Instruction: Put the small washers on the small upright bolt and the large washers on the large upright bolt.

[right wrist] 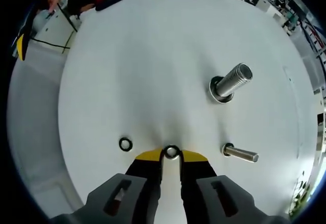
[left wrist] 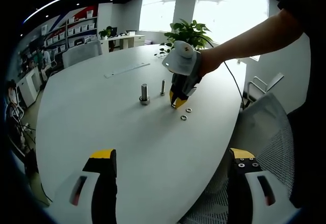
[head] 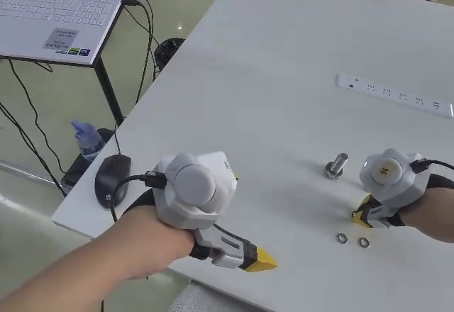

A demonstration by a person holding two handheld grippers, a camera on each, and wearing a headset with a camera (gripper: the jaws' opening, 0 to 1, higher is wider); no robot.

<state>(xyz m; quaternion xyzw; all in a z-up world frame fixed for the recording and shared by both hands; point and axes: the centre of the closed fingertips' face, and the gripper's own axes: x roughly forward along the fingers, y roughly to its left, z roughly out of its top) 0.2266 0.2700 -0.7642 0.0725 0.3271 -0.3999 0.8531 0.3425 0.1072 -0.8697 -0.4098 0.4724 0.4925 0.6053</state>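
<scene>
Silver and thin, the small washer [right wrist: 171,151] lies flat on the white table [right wrist: 153,56], close to the table's near edge. The second small washer [right wrist: 125,144] is near it.

A flat ring on a smooth top is hard to pinch. I think the tips could push it along the table instead of lifting it. It could also pop out and roll off the near edge. The small bolt [right wrist: 240,154] stands near, so a wide swing could knock it over. The large bolt [right wrist: 232,81] stands farther in from the edge.

The right gripper [right wrist: 171,155] points down at the washer. Its jaws are only a little apart and the ring shows in the gap. I cannot tell if they touch it.

The left gripper [left wrist: 171,155] is over the near edge. Its jaws are wide apart and hold nothing.
</scene>
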